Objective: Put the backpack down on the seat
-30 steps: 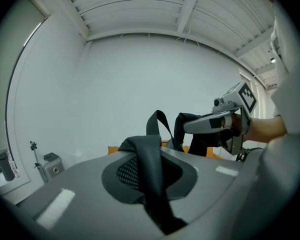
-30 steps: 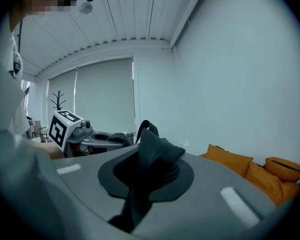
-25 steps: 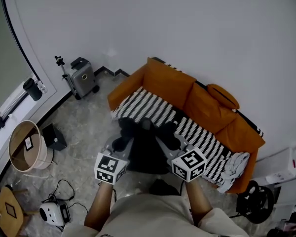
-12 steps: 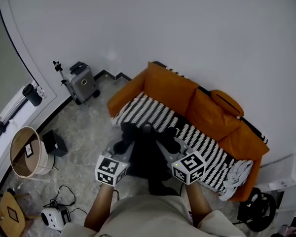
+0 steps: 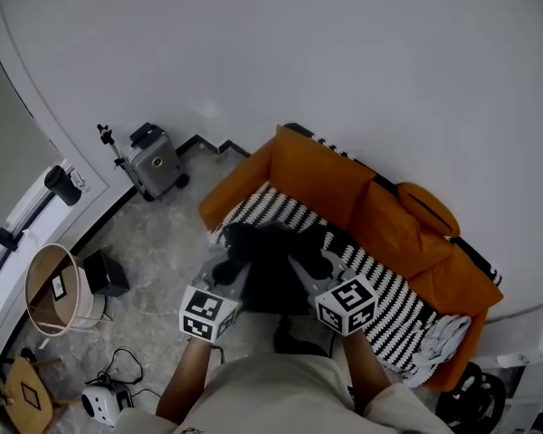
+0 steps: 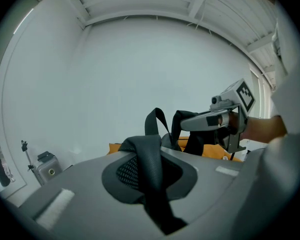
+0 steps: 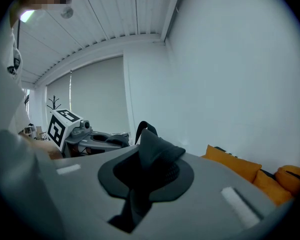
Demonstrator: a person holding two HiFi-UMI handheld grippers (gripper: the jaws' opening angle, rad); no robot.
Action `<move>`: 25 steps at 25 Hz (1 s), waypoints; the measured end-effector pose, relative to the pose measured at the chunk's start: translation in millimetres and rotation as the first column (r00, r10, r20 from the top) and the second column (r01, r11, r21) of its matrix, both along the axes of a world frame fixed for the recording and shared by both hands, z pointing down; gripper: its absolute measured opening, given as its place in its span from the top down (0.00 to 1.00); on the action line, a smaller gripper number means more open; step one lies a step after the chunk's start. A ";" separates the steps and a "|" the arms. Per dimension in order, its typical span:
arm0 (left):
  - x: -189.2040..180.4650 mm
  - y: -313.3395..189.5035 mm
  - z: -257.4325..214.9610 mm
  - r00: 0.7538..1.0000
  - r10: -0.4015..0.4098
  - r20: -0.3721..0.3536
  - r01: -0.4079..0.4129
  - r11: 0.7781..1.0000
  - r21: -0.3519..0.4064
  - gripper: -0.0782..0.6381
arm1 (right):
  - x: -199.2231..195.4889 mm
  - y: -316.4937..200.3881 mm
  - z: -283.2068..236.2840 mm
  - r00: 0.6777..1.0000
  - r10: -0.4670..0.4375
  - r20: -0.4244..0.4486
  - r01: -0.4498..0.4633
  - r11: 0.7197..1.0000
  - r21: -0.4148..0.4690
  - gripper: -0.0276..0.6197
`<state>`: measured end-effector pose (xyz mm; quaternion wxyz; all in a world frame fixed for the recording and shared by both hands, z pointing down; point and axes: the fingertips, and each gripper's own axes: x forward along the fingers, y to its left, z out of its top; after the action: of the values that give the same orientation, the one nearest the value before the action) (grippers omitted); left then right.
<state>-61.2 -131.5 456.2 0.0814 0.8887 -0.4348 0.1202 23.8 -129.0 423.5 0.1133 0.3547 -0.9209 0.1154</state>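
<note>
Black and bulky, the backpack (image 5: 271,274) hangs between our two grippers, right in front of us. From the head view it sits over the near left part of the striped throw (image 5: 380,283) that covers the seat of the orange sofa (image 5: 317,170). We cannot tell from here whether its base touches the seat.

The left gripper (image 5: 233,265) has its jaws pinched together on a padded shoulder strap (image 6: 149,156). In the left gripper view the strap's mesh side faces us, and the strap runs up between the jaws and folds over them. The right gripper (image 5: 308,265) is clamped the same way on the other shoulder strap (image 7: 157,156), which bunches up above its jaws. Each gripper view shows the other gripper alongside, and the bag's carry loop (image 6: 155,120) stands up between the two.

On the sofa, an orange cushion (image 5: 425,208) leans on the backrest to the right, well apart from the bag. A white cloth (image 5: 445,333) lies bunched at the right end of the seat. Far left, by the wall, stands a small silver suitcase (image 5: 156,163). Near left on the pale stone floor (image 5: 154,242) is a round open drum (image 5: 50,287).
</note>
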 end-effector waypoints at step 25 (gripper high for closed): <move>35.3 -172.2 6.4 0.998 -0.057 0.013 0.057 0.998 -0.030 0.84 | 36.1 -174.0 9.5 0.998 -0.065 0.014 0.065 0.997 -0.050 0.91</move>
<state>-25.9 -303.8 462.6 0.0958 0.8739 -0.4586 0.1299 59.9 -303.0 433.0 0.1203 0.3209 -0.9294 0.1372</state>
